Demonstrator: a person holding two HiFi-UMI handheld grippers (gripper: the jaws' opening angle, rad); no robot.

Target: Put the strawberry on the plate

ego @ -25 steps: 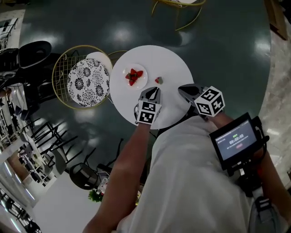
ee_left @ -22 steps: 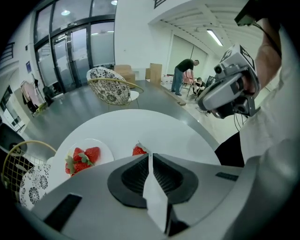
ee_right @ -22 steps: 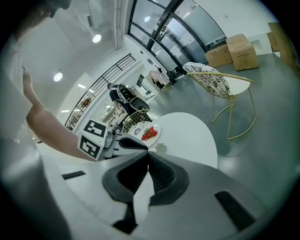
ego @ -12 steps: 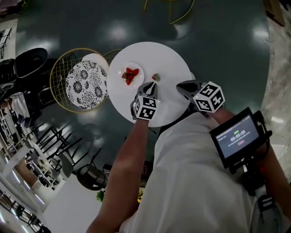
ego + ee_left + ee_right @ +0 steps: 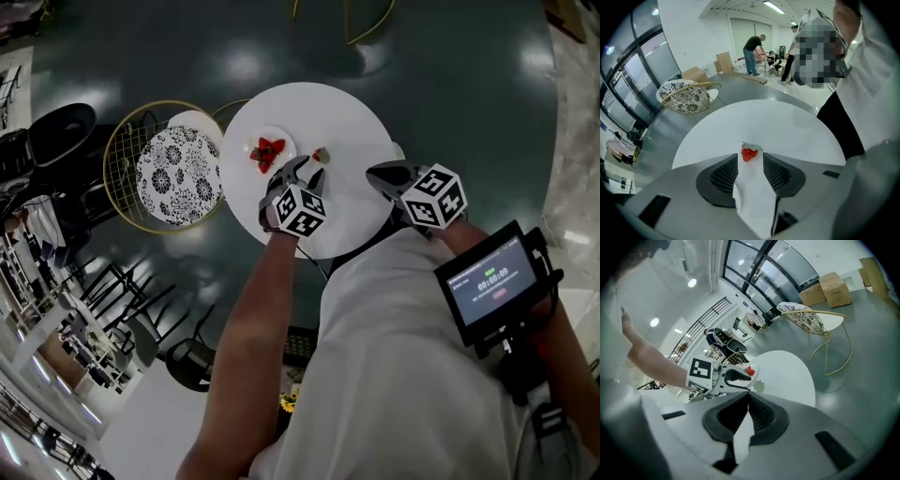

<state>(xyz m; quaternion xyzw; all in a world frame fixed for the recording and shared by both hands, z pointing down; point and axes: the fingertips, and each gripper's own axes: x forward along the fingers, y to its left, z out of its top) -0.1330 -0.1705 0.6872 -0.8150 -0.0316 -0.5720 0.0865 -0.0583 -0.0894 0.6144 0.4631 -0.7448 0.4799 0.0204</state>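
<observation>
The left gripper [image 5: 309, 170] has just been opening its jaws, now released. The loose strawberry [image 5: 749, 153] lies on the table [image 5: 787, 126] at their tips, unpressed, just right of the plate [image 5: 288, 150] at upper centre. Best to sink lower, straddle it and squeeze gently. The right gripper [image 5: 747, 395] is clenched, empty.

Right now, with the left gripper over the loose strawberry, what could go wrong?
1. The left gripper has just been opening its jaws, and the strawberry sits only at their tips, not pressed. Closing here could pinch its edge and flick it across the table.
2. The plate already holds other strawberries. A careless drop might knock them, or the new one could roll off the rim.
</observation>
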